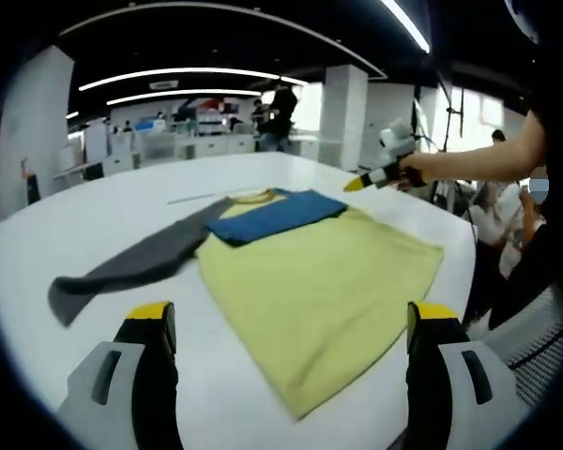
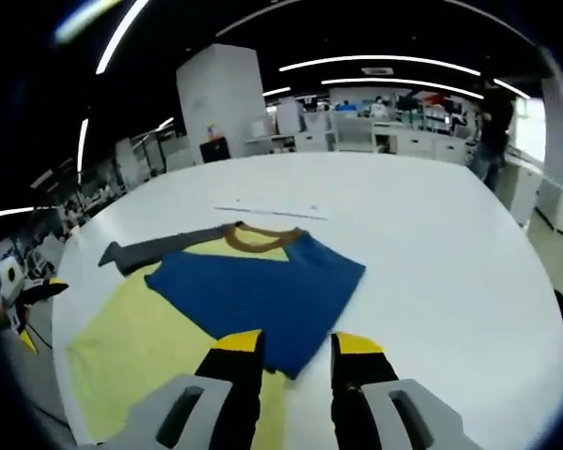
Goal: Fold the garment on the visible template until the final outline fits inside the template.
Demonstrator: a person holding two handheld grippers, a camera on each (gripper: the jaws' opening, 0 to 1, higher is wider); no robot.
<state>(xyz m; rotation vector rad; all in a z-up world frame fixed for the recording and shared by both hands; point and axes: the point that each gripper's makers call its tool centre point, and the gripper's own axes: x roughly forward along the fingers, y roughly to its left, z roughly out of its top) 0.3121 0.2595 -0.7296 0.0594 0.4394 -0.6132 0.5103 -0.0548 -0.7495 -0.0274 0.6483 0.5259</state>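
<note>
Right gripper view is showing the right gripper (image 2: 293, 361), jaws nearly closed with only a narrow gap, hovering at the near edge of the folded blue sleeve (image 2: 263, 295); whether it is pinching cloth I cannot tell. The yellow sweater (image 1: 324, 286) is lying on the white table (image 1: 103, 220), its grey sleeve (image 1: 136, 262) trailing toward 9 o'clock, nearer the left gripper (image 1: 291, 323), which is gaping wide and holding nothing. No template outline is showing clearly

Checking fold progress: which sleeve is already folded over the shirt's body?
The blue sleeve; it lies across the yellow body. The grey sleeve lies stretched out on the table.
</note>
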